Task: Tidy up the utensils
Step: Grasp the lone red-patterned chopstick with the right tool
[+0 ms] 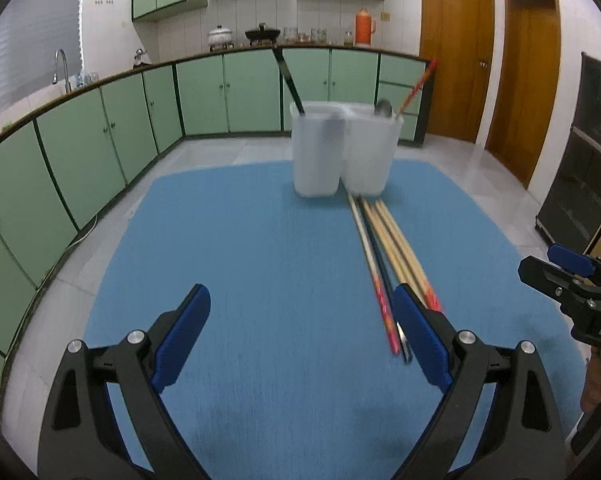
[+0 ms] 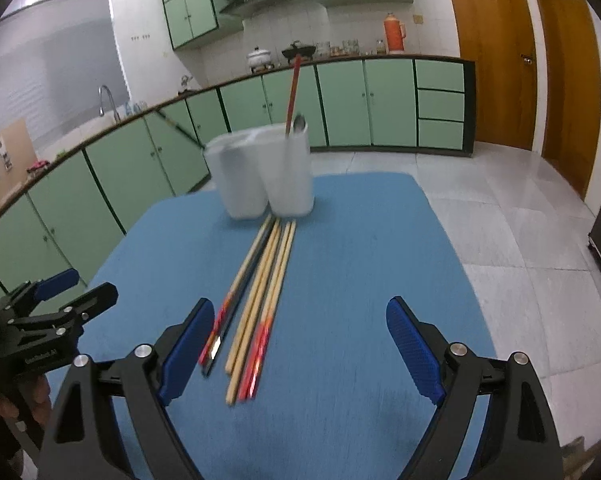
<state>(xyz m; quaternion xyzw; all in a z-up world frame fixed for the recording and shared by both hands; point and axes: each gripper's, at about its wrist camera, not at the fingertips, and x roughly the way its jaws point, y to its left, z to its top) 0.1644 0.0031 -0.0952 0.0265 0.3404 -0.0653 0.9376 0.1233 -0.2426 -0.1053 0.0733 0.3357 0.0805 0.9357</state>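
Note:
Several chopsticks [image 1: 384, 248] lie side by side on a blue mat [image 1: 260, 260], pointing toward a white two-compartment holder [image 1: 342, 148]. The holder's compartments hold a dark chopstick [image 1: 290, 82], a red chopstick [image 1: 416, 86] and a metal spoon [image 1: 383, 107]. My left gripper [image 1: 302, 304] is open and empty, its right finger beside the chopsticks' near ends. My right gripper [image 2: 300, 320] is open and empty above the chopsticks [image 2: 260, 280], before the holder [image 2: 264, 172]. Each gripper shows at the edge of the other's view: the right one [image 1: 556, 276], the left one [image 2: 60, 292].
The mat [image 2: 360, 260] covers a table that ends just behind the holder. Green kitchen cabinets [image 1: 100, 132] run along the left and back with a sink tap [image 1: 60, 68]. Wooden doors [image 1: 456, 48] stand at the right. A tiled floor [image 2: 500, 208] lies beyond.

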